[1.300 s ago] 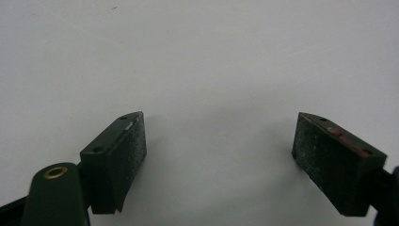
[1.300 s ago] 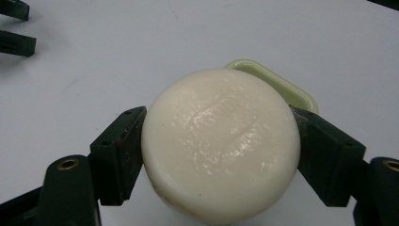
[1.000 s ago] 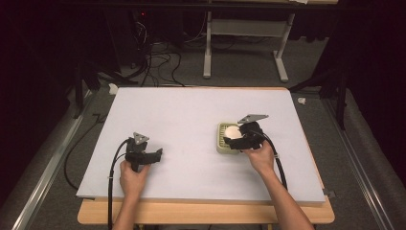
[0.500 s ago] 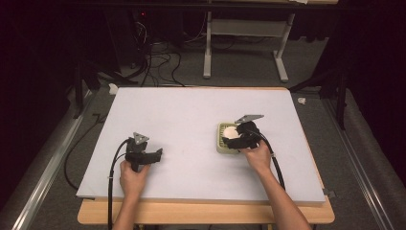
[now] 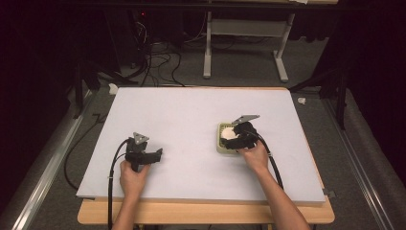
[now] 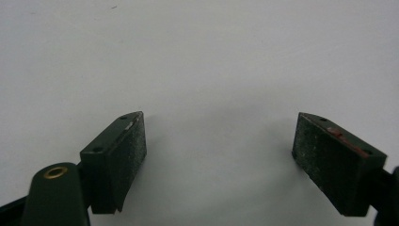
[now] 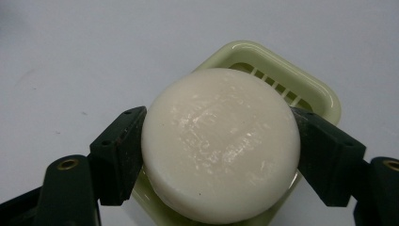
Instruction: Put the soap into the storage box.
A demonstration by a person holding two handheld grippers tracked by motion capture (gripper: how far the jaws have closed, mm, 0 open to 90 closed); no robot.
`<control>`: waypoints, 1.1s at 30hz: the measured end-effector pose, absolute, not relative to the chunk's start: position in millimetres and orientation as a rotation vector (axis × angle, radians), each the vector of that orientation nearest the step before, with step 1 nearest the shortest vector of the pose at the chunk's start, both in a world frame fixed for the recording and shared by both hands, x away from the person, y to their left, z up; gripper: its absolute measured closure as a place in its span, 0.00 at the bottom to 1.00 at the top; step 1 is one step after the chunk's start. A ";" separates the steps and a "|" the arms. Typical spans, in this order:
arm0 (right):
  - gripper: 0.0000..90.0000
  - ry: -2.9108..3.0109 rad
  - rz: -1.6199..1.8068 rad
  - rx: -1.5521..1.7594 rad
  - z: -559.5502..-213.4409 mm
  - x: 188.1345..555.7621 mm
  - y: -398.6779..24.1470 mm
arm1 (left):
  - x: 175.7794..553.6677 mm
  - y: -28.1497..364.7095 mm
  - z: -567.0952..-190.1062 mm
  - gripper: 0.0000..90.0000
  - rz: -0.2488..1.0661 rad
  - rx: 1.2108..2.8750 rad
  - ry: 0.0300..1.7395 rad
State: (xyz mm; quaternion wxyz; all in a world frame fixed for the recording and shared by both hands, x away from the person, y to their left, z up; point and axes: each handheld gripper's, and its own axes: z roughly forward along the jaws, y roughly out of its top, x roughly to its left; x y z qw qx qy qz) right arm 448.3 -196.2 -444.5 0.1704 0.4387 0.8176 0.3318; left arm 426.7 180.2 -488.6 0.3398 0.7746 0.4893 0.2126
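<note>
R gripper [image 7: 221,155] jaws pinch round white soap [image 7: 221,143] over pale green soap dish [image 7: 324,96], table [image 5: 182,115] at 3 o'clock. L gripper [image 6: 219,155] jaws spread, at 8 o'clock.

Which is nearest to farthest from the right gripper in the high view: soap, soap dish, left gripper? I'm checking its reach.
1. Soap: between the right gripper's fingers.
2. Soap dish: directly under the soap, right of the table's middle.
3. Left gripper: far off on the table's left, fingers spread apart.

Lab: cables [image 5: 153,60], dark curtained surround
</note>
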 end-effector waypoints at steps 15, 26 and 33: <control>0.27 2.351 0.918 1.237 -449.4 450.4 -194.5 | 426.8 180.2 -488.7 0.20 0.552 2.013 1.275; 0.24 2.317 0.986 1.224 -441.3 446.1 -197.0 | 426.8 180.1 -488.7 0.21 0.553 2.013 1.275; 0.24 2.285 0.995 1.208 -437.9 443.2 -196.9 | 426.7 180.0 -488.7 0.21 0.554 2.013 1.275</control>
